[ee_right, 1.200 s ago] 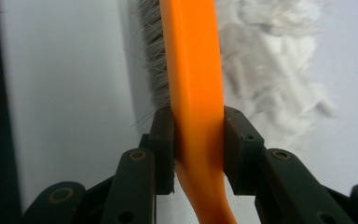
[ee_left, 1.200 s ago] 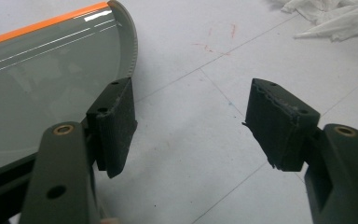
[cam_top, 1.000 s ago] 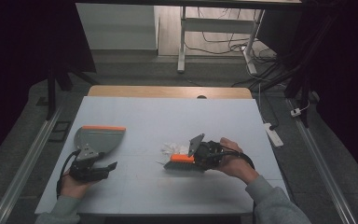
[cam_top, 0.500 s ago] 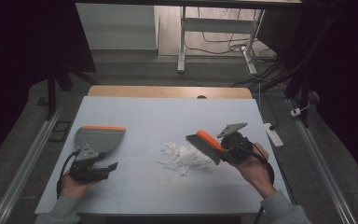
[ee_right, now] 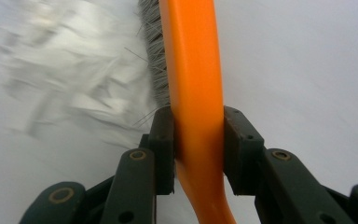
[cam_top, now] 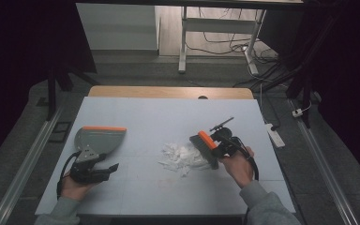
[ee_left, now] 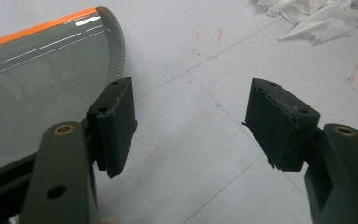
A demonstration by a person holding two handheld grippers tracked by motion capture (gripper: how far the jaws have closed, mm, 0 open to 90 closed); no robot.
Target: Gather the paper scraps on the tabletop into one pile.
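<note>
Right tongs [cam_top: 214, 149] clamp the orange hand brush [ee_right: 193, 70], bristles down at the right edge of the torn tissue pile [cam_top: 182, 156], mid-frame on the desk [cam_top: 168, 112]. Left tongs [ee_left: 191, 126] stand open and empty, lower left, just beside the grey dustpan [cam_top: 98, 138], likely waiting to take the sweepings.

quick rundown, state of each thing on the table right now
brush: clamped in the right hand-held gripper, bristles at the edge of the paper pile
paper scraps: loose white heap on the table, not yet in the dustpan
dustpan: lying flat on the table, nothing in it
left hand-held gripper: open, jaws apart, nothing between them, beside the dustpan
</note>
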